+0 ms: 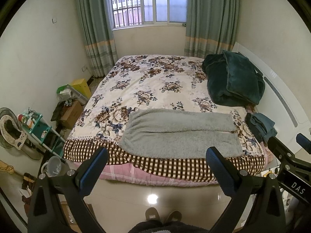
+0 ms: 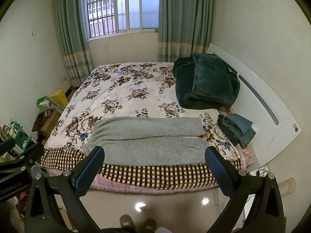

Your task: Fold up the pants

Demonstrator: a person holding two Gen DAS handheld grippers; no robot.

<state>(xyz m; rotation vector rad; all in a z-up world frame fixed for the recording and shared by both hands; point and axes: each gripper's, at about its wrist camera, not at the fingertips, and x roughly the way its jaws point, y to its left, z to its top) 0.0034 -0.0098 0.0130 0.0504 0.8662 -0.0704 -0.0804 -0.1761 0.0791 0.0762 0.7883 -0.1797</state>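
Note:
Grey fluffy pants (image 1: 180, 134) lie flat across the near edge of the bed (image 1: 147, 85), legs side by side, running left to right. They also show in the right wrist view (image 2: 149, 139). My left gripper (image 1: 157, 155) is open and empty, held above the floor in front of the bed, short of the pants. My right gripper (image 2: 154, 154) is open and empty at about the same distance. The right gripper also shows at the right edge of the left wrist view (image 1: 287, 155).
A dark green blanket (image 1: 233, 79) is piled at the bed's far right by the white headboard (image 1: 279, 97). Folded jeans (image 1: 260, 126) lie at the right bed edge. Shelf, boxes and a fan (image 1: 9, 130) crowd the floor at left. Glossy tiled floor (image 1: 155, 196) lies below.

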